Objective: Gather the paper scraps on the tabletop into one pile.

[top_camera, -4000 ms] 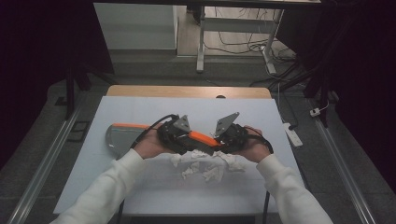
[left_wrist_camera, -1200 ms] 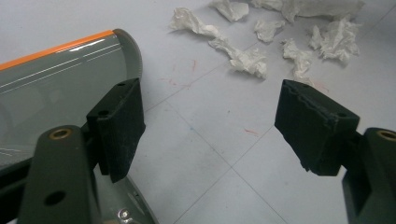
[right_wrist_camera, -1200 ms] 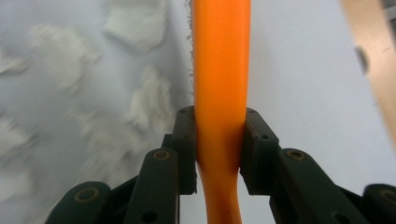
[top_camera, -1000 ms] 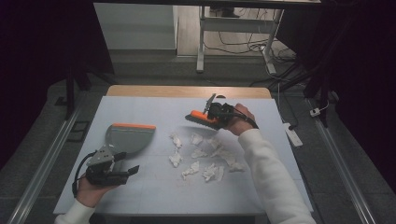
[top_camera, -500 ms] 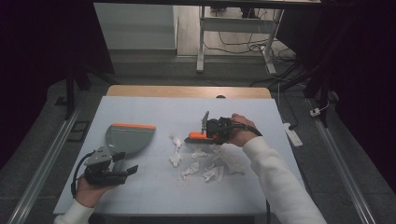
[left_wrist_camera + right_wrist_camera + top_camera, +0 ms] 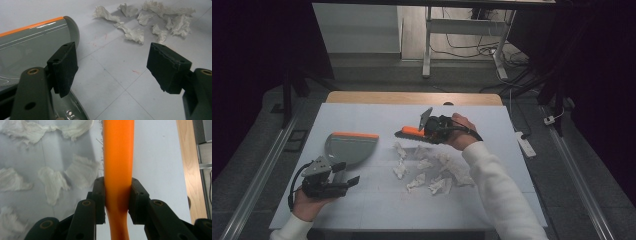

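**Brush gripped above the paper scraps, dustpan beside the spread left claw**

The worktop point(image 6: 377, 117) is a pale sheet with a strip of bare wood along its far edge. On its left half lies a grey dustpan point(image 6: 348, 147) with an orange strip on its far rim, flat on the surface. In the left gripper view the dustpan point(image 6: 30, 47) sits just behind and beside the near pad, too close to tell whether they touch.

Right of centre, a loose scatter of crumpled white paper scraps point(image 6: 432, 170) spreads over the worktop, the pieces lying near one another but mostly apart.

The left claw point(image 6: 343, 175) rests low at the near left of the worktop, just in front of the dustpan, held in the person's hand. Its jaws stand wide apart with nothing between them, only bare worktop showing in the gap.

The right claw point(image 6: 424, 134) hovers at the far side of the scraps. Its jaws are pressed against both sides of the orange handle of a brush point(image 6: 117, 157), pinching it firmly. In the high view the brush point(image 6: 411, 133) points left, its dark bristles facing down just beyond the farthest scraps.
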`<state>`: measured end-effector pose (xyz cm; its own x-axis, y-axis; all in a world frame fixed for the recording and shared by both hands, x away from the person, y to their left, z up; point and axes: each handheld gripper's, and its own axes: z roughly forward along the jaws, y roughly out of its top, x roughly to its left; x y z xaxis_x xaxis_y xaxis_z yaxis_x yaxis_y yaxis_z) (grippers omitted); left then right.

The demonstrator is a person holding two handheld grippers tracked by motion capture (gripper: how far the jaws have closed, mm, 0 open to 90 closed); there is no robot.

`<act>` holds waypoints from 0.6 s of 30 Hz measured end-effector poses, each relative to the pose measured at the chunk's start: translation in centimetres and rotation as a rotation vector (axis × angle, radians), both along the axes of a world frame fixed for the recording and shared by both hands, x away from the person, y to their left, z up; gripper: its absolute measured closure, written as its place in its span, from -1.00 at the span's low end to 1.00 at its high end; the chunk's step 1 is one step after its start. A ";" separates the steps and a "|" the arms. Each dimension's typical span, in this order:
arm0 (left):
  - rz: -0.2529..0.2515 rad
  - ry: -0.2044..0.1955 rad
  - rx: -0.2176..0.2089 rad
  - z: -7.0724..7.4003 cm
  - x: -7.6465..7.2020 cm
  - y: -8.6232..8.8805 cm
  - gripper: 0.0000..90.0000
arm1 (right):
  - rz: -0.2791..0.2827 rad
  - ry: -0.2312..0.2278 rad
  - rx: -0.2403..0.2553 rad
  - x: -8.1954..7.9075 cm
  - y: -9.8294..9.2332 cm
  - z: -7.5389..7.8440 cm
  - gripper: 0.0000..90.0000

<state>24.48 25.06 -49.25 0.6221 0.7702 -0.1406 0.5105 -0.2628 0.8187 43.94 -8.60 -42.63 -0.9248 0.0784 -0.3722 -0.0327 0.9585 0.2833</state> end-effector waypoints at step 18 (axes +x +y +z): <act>0.010 0.008 -0.009 -0.2 0.0 0.4 -0.43 | 0.158 -0.003 -0.146 1.1 3.9 -3.5 0.55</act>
<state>24.50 25.46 -49.49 0.6133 0.7749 -0.1528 0.5196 -0.2502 0.8169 45.00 -4.67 -46.09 -0.9201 -0.1226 -0.3720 -0.1866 0.9722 0.1411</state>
